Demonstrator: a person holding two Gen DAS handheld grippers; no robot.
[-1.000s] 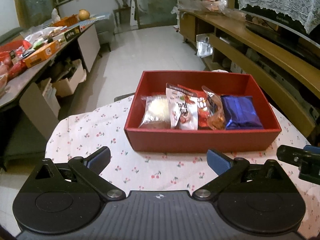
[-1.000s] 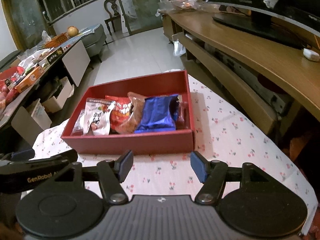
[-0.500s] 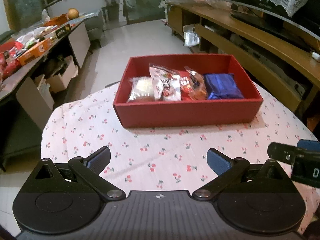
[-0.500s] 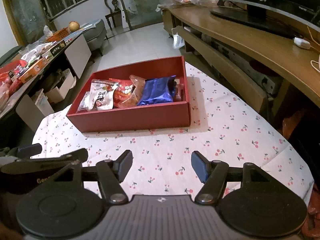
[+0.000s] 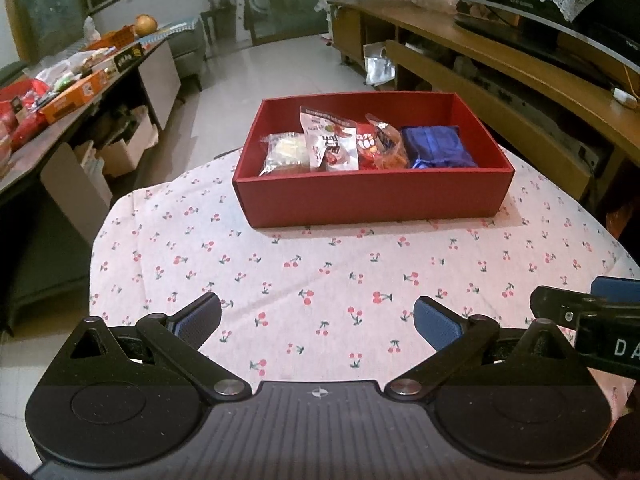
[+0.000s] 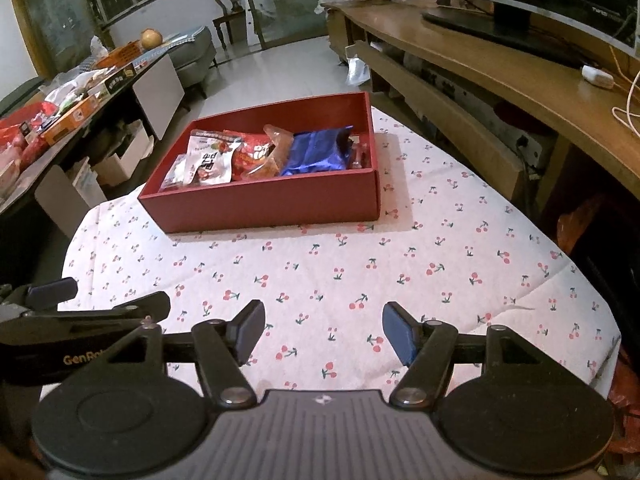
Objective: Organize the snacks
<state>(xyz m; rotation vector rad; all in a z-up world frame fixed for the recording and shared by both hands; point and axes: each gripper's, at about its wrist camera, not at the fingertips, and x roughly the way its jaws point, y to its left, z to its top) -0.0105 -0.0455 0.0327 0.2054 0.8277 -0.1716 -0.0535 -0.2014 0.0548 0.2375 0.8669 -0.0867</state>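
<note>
My left tool (image 5: 316, 320) hangs with its jaws wide and nothing between them, over the near part of the cherry-print surface (image 5: 304, 272). My right tool (image 6: 323, 330) beside it is also spread apart and empty. Farther off, well apart from both, sits the red box (image 5: 372, 200). Inside, from left to right: a pale clear-wrapped snack (image 5: 285, 152), a white packet (image 5: 330, 140), a red packet (image 5: 370, 146), then a blue packet (image 5: 436, 152).
</note>
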